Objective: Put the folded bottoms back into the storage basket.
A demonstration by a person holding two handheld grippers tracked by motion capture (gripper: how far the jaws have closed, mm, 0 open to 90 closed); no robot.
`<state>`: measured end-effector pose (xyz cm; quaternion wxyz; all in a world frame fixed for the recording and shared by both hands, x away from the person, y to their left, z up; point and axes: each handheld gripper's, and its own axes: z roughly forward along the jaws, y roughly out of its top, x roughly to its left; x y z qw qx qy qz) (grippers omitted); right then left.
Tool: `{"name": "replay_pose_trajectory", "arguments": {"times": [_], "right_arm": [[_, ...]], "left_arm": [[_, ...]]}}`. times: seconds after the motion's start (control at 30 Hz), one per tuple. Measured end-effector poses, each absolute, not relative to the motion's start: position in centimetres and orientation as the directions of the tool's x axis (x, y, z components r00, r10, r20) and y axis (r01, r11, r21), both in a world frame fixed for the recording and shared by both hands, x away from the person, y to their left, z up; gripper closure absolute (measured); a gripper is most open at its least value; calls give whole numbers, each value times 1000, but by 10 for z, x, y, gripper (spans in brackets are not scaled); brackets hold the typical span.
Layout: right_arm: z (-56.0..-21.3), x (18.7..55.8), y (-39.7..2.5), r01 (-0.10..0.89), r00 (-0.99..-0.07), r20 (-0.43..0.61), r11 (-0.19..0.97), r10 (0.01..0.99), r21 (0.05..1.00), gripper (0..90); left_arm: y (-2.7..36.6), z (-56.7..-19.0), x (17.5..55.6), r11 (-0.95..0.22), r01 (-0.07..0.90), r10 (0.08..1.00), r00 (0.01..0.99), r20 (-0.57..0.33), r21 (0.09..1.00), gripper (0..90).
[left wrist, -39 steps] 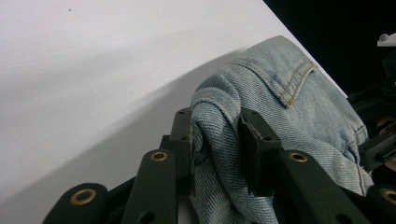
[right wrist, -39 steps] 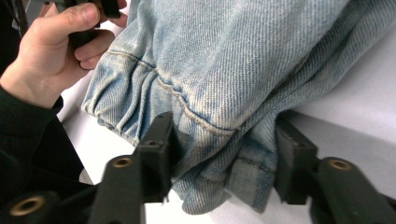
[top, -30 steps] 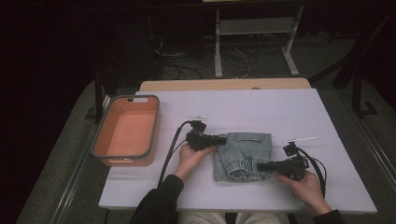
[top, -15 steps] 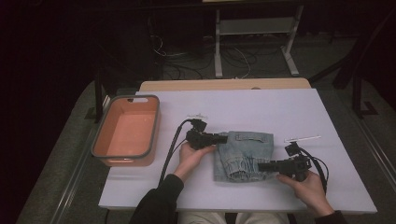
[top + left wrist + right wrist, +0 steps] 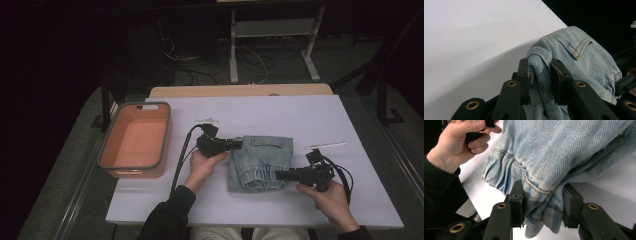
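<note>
Denim first: from the high view, one folded pair of jeans [image 5: 261,162] lies mid-table, long axis near-to-far, between your left gripper [image 5: 239,144] at its far-left corner and right gripper [image 5: 278,175] at its near-right edge; one orange tub [image 5: 162,150] sits left. Your left gripper view shows jaws pinching a denim fold [image 5: 539,75]. Your right gripper view shows jaws straddling the hem [image 5: 541,192], looser.

High view: fixed above the person's side, facing forward and down, taking in the whole bench [image 5: 300,120]. Left and right gripper views ride close, looking along their own jaws. All three share the folded denim [image 5: 262,160] at the bench's 6 o'clock edge.
</note>
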<state>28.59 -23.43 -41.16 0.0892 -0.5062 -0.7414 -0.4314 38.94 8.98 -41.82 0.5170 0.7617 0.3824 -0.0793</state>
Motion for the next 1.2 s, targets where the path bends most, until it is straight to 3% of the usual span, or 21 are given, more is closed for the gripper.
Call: {"name": "replay_pose_trajectory", "arguments": {"times": [1.2], "right_arm": [[-356, 306, -189, 753, -585, 532, 167, 612, 636, 596]], "left_arm": [[140, -344, 388, -117, 601, 548, 703, -453, 791, 718]]}}
